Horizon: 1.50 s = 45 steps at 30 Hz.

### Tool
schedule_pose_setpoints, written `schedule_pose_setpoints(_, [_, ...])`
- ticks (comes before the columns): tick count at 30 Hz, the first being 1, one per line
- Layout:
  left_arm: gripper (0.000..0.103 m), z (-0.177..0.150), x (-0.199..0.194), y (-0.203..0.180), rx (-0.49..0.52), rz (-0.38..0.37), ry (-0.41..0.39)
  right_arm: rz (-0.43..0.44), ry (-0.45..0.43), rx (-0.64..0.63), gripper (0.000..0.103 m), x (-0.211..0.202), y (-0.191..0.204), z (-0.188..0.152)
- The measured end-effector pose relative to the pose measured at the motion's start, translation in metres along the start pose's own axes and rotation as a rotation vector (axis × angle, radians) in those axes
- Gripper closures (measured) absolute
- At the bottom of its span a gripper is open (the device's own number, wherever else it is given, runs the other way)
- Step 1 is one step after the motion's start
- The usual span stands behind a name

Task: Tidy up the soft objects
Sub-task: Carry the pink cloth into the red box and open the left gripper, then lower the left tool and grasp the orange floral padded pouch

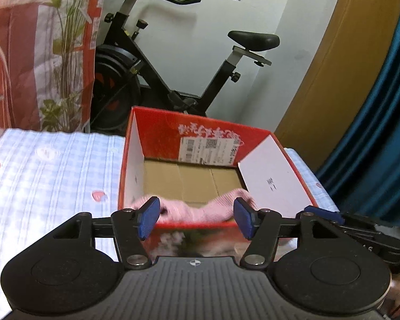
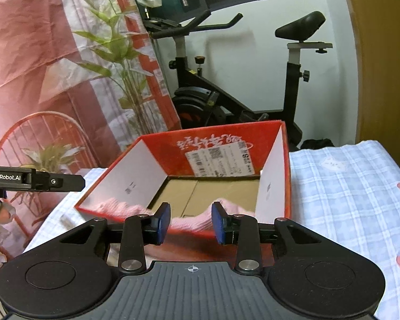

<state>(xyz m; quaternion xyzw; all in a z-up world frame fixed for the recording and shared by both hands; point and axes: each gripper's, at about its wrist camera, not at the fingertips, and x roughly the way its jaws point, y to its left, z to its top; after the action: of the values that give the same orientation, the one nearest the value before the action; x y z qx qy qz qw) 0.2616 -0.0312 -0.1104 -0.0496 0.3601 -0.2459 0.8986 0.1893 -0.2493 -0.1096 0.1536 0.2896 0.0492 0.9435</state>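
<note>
While both tools (image 1: 197, 217) (image 2: 191, 222) hang released, a fuzzy pink cloth (image 1: 200, 208) lies crumpled in the red cardboard box (image 1: 157, 130), lower centre.

"GenRobot.AI" marks the left gripper (image 2: 34, 180) at frame left; the red box's shipping label (image 2: 220, 161) seems too blurred to read.

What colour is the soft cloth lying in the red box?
Pale pink. The pink cloth drapes along the near edge of the red box, clearest in the right wrist view.

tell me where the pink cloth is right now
The pink cloth lies inside the red box, along its near wall, in both wrist views.
</note>
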Motion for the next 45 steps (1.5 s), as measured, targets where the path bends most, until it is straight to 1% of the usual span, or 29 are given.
schedule_pose_setpoints(6, [0.040,-0.021,-0.010,-0.004,-0.023,-0.004,-0.008,-0.003,0.000,0.031,0.071,-0.014,0.008,-0.020])
schedule_pose_setpoints(12, [0.040,-0.041,-0.034,-0.008,0.001,0.006,-0.059,-0.035,-0.072,0.016,0.071,-0.042,0.013,-0.035])
schedule_pose_setpoints(16, [0.040,-0.056,-0.047,-0.006,-0.004,0.019,-0.092,-0.045,-0.109,0.014,0.069,-0.063,0.014,-0.050])
schedule_pose_setpoints(21, [0.040,-0.077,-0.052,-0.006,-0.022,0.009,-0.103,-0.043,-0.092,0.002,0.068,-0.073,0.011,-0.073])
schedule_pose_setpoints(25, [0.041,-0.089,-0.047,-0.007,-0.039,-0.018,-0.089,-0.032,-0.049,-0.044,0.067,-0.068,0.016,-0.090])
schedule_pose_setpoints(28, [0.041,-0.094,-0.041,-0.008,-0.040,-0.016,-0.059,-0.026,-0.024,-0.064,0.066,-0.062,0.022,-0.096])
schedule_pose_setpoints(32, [0.041,-0.095,-0.035,-0.005,-0.048,-0.026,-0.045,-0.015,-0.016,-0.102,0.066,-0.057,0.030,-0.098])
schedule_pose_setpoints(38, [0.041,-0.097,-0.029,-0.003,-0.055,-0.022,-0.041,0.011,0.005,-0.133,0.066,-0.048,0.037,-0.098])
schedule_pose_setpoints(45, [0.040,-0.095,-0.026,0.000,-0.079,-0.032,-0.050,0.026,0.020,-0.155,0.066,-0.037,0.040,-0.095])
